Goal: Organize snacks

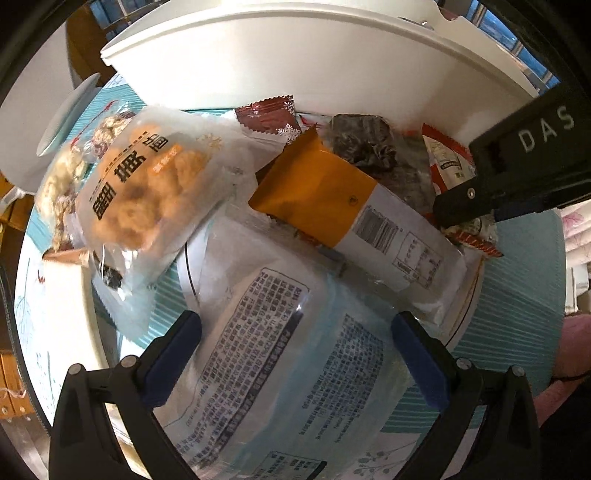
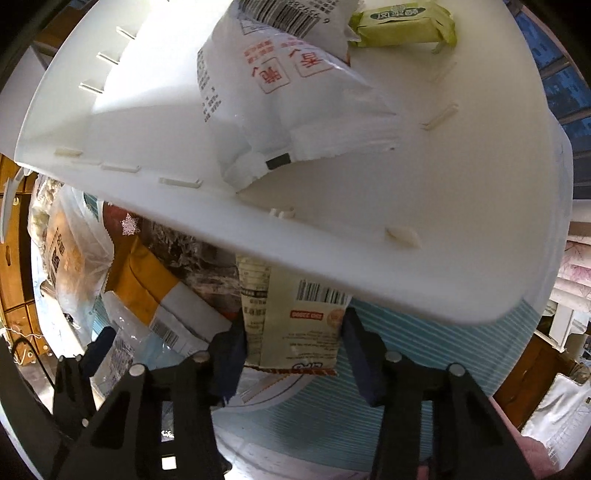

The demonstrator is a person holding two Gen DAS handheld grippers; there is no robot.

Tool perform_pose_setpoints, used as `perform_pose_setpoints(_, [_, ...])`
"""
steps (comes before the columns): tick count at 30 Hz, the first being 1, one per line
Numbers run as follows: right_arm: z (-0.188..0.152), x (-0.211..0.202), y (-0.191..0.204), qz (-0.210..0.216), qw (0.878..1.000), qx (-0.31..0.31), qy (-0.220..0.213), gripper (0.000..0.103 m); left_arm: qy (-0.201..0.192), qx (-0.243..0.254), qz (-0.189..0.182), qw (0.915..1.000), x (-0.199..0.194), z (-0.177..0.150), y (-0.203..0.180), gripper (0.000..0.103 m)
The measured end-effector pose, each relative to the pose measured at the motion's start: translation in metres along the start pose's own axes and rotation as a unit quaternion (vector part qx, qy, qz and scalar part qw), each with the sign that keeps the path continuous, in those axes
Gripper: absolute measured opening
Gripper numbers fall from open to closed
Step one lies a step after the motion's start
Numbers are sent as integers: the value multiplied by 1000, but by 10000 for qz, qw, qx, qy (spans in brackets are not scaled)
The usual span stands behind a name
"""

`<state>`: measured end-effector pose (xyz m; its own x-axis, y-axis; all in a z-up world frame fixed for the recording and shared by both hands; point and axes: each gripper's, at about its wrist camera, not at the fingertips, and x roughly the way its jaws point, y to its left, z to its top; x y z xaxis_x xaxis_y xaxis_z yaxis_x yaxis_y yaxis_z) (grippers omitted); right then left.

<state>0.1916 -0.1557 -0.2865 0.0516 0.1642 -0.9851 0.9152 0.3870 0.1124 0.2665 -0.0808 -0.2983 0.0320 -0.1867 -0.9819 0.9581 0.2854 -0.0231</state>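
Observation:
Snack packets lie heaped on a teal striped cloth (image 1: 517, 295) beside a white bin (image 1: 258, 62). My left gripper (image 1: 295, 328) is open, hanging over a large clear packet with black print (image 1: 280, 354), its pads apart from it. Beyond lie an orange-and-white packet (image 1: 332, 192), a fried-snack packet (image 1: 147, 177) and a dark packet (image 1: 369, 147). My right gripper (image 2: 293, 334) points down and is shut on a cream packet with a barcode and a red crimped edge (image 2: 295, 325). From the left wrist it (image 1: 458, 214) shows at the heap's right end.
The white bin (image 2: 406, 184) tilts over the heap and holds a white packet with red characters (image 2: 266, 92) and a green packet (image 2: 402, 24). A brown packet with a snowflake (image 1: 269, 118) lies against the bin. A person's hand (image 1: 576, 350) is at the right.

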Motion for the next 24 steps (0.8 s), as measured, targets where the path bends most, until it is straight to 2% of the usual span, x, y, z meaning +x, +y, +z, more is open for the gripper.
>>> perform_pose_setpoints(5, [-2, -2, -1, 168, 9998, -66, -9, 48, -81, -141, 77, 9998, -7, -10, -9, 82])
perform_pose_setpoints(11, [-13, 0, -6, 235, 9994, -263, 23, 46, -167, -407, 180, 9989, -11, -21, -18, 73])
perform_pose_setpoints(16, [-27, -1, -14, 291, 9988, -401, -5, 46, -228, -890, 239, 9955, -23, -39, -15, 64])
perform_pose_setpoints(24, [-52, 2, -27, 438, 9974, -549, -139, 46, -274, -1378, 341, 9895, -35, -74, -18, 57])
